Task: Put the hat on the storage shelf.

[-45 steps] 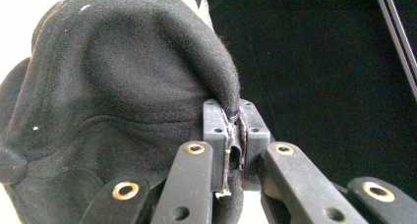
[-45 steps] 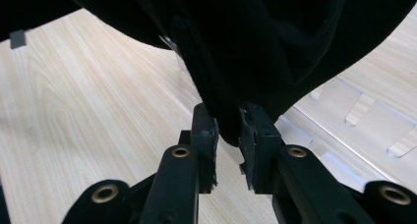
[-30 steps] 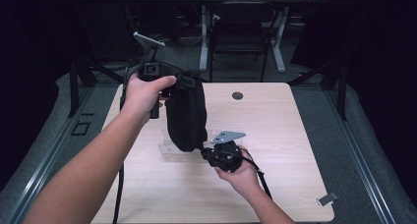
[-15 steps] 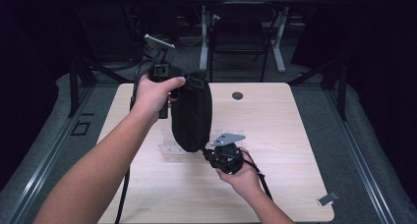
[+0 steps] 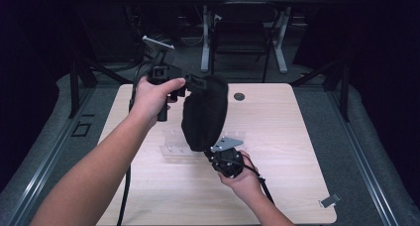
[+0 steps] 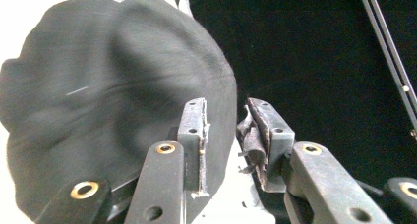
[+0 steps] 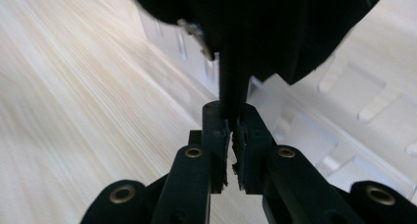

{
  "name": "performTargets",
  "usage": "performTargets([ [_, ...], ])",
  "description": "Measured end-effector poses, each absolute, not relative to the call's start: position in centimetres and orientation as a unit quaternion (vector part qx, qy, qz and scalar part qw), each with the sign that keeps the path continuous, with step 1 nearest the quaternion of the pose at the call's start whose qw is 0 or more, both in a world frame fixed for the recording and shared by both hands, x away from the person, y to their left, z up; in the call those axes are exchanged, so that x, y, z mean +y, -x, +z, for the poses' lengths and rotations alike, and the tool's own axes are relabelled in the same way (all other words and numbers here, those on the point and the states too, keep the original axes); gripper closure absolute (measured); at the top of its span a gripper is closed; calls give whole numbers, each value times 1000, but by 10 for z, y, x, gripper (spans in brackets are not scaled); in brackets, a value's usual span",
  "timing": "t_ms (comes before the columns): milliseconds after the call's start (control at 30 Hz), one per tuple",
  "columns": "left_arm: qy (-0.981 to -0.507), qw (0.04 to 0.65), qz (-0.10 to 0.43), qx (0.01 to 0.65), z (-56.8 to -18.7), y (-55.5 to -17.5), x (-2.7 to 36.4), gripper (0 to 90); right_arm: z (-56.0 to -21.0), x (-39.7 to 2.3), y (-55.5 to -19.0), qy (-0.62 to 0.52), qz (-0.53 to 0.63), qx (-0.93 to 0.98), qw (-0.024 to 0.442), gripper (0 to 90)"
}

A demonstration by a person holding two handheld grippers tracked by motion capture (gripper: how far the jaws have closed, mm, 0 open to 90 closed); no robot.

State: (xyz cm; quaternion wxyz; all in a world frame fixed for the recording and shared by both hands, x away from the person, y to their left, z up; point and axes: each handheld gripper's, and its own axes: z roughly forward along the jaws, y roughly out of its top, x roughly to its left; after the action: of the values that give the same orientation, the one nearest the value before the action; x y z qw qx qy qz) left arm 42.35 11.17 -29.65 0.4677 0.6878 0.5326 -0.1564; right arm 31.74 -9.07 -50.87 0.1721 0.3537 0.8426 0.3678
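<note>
A black cap hangs above the wooden table. My right gripper is under it, shut on the cap's thin back strap next to a metal buckle. My left gripper is at the cap's top edge. Its jaws have just been opening. In the left gripper view the cap lies against the left finger. Its rim reaches into the gap of the left gripper, and the pads do not press on it.
A clear plastic rack lies on the table under the cap, and also appears as the clear rack in the right gripper view. A round hole is near the far edge. A small grey clip sits at the front right corner.
The left jaws have parted and let go of the cap's top edge. The cap has shifted slightly right and now hangs from the right gripper's hold on the strap.
</note>
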Motion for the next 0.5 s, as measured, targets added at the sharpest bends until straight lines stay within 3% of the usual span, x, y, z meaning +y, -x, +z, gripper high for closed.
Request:
performTargets([
  [500, -678, 454, -121, 565, -311, -421, 160, 653, -517, -99, -316, -373, 381, 831, 156, 832],
])
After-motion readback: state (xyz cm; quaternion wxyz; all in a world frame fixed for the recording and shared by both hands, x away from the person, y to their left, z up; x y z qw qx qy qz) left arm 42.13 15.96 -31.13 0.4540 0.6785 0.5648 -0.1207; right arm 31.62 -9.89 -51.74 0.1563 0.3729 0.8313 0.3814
